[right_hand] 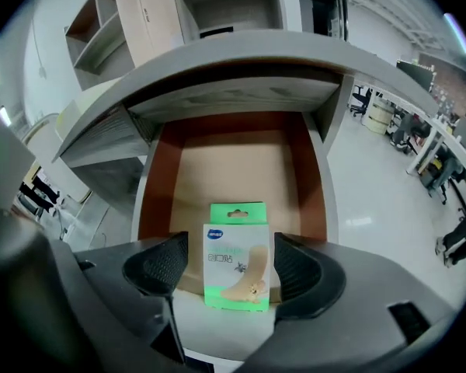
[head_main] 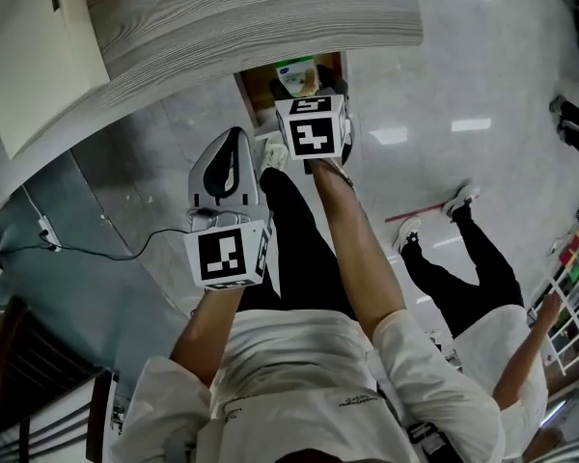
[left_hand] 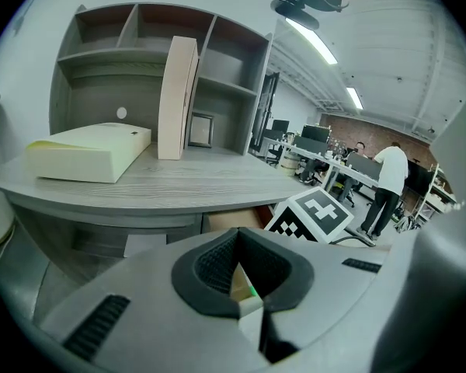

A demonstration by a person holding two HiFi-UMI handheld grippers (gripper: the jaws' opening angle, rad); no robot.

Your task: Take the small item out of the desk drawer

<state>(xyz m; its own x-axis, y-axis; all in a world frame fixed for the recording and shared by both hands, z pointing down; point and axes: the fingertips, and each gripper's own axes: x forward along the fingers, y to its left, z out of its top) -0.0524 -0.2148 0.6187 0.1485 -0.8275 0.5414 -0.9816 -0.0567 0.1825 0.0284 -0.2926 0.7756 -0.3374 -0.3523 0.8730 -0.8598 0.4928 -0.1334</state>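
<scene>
In the head view, two grippers reach out from the person's two forearms, each carrying one marker cube. The left gripper (head_main: 234, 141) is at centre left over the pale floor. The right gripper (head_main: 314, 123) is above it, over the one open drawer (head_main: 252, 89) under the curved grey desk (head_main: 270, 27). One small green and white box (head_main: 297, 73) lies in that drawer, just beyond the right cube. One cable (head_main: 125, 251) trails across the floor at left, and a second person (head_main: 482, 278) stands at lower right. In the left gripper view, the left gripper's two jaws are pressed together and grasp nothing; a thin tan and green sliver shows in the cleft, and what it is I cannot tell. On the desk top stand one flat cream block (left_hand: 89, 152), one tall beige board (left_hand: 177, 98) upright, and one small picture frame (left_hand: 200, 129) below a shelf unit (left_hand: 140, 45). The right gripper's cube (left_hand: 318, 214) shows at centre right. In the right gripper view, its two jaws stand wide apart with the single box between them, lying near the drawer's front edge at lower centre; neither pad presses on it.
</scene>
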